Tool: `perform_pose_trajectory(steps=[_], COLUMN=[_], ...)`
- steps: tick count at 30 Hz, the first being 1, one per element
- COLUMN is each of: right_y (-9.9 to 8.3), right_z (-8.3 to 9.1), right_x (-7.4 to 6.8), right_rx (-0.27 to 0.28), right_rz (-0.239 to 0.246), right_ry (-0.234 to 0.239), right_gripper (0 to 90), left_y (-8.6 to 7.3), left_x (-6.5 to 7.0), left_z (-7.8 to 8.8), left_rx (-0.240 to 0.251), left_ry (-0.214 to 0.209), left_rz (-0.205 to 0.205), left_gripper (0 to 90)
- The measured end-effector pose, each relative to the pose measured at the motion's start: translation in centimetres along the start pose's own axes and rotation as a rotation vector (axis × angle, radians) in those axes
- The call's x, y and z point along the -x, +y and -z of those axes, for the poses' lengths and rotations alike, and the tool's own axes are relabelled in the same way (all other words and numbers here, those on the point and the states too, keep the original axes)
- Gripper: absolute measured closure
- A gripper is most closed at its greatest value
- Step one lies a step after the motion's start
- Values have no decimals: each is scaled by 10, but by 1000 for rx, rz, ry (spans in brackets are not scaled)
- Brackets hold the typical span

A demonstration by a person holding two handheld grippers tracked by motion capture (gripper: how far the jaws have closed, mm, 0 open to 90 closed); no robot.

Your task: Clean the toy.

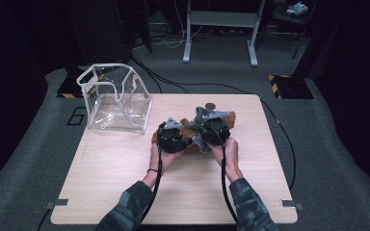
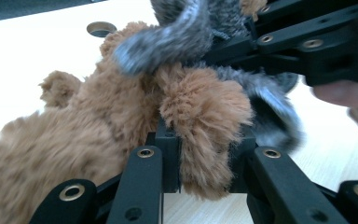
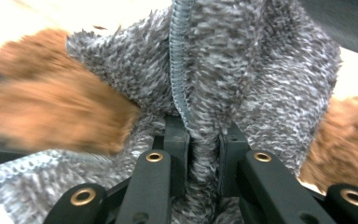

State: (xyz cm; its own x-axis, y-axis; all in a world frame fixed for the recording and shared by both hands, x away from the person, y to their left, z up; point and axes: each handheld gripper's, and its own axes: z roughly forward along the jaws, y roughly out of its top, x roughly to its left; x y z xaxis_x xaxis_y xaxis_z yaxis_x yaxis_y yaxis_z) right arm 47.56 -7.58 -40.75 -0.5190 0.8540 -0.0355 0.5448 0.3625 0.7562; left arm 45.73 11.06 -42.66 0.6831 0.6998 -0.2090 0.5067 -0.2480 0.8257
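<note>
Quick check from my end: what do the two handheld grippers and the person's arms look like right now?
Both grippers, left gripper and right gripper, are black, each topped by a grey three-cornered plate. Their jaws are flat black link bars fixed with brass-coloured rivets. A black cable trails from each back along the forearm. The person wears dark camouflage-patterned sleeves and a thin dark band at the left wrist.

A fold of grey fuzzy fabric (image 3: 242, 70) (ribbed seam running down it) is pinched by the right gripper (image 3: 204, 154); brown plush (image 3: 51, 112) is seen beside the fabric.
</note>
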Motion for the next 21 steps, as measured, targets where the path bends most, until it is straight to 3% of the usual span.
perform_pose_trajectory(steps=[3,5,7,10,12,14,16,17,18,19,21], right_y=[-2,-3,-5,-10,-11,-9,-3,-3,0,7,10], right_z=[-3,0,3,7,14,21,29,29,30,23,11], right_x=[12,21,34,55,64,60,43,43,32,8,-3], right_rx=[-20,-40,-41,-48,-35,-8,28,28,38,20,2], right_rz=[-16,-41,-62,-98,-126,-123,-85,-85,-57,-2,28], right_ry=[-34,-97,-122,-205,-216,-200,-132,-132,-93,-24,-4], right_gripper=[782,782,783,781,780,779,778,778,777,777,777], left_y=[0,1,1,2,3,5,7,7,8,10,11], left_x=[-4,-7,-8,-10,-10,-10,-11,-11,-11,-10,-11], left_z=[2,3,3,4,4,2,1,1,0,-1,-1], left_rx=[-5,-8,-11,-20,-25,-32,-42,-42,-42,-50,-59], left_ry=[-5,-7,-12,-12,-14,-14,-14,-14,-12,-9,0], left_rz=[-1,7,11,9,15,17,17,17,19,17,17], left_gripper=[725,726,725,723,718,713,709,708,708,708,709])
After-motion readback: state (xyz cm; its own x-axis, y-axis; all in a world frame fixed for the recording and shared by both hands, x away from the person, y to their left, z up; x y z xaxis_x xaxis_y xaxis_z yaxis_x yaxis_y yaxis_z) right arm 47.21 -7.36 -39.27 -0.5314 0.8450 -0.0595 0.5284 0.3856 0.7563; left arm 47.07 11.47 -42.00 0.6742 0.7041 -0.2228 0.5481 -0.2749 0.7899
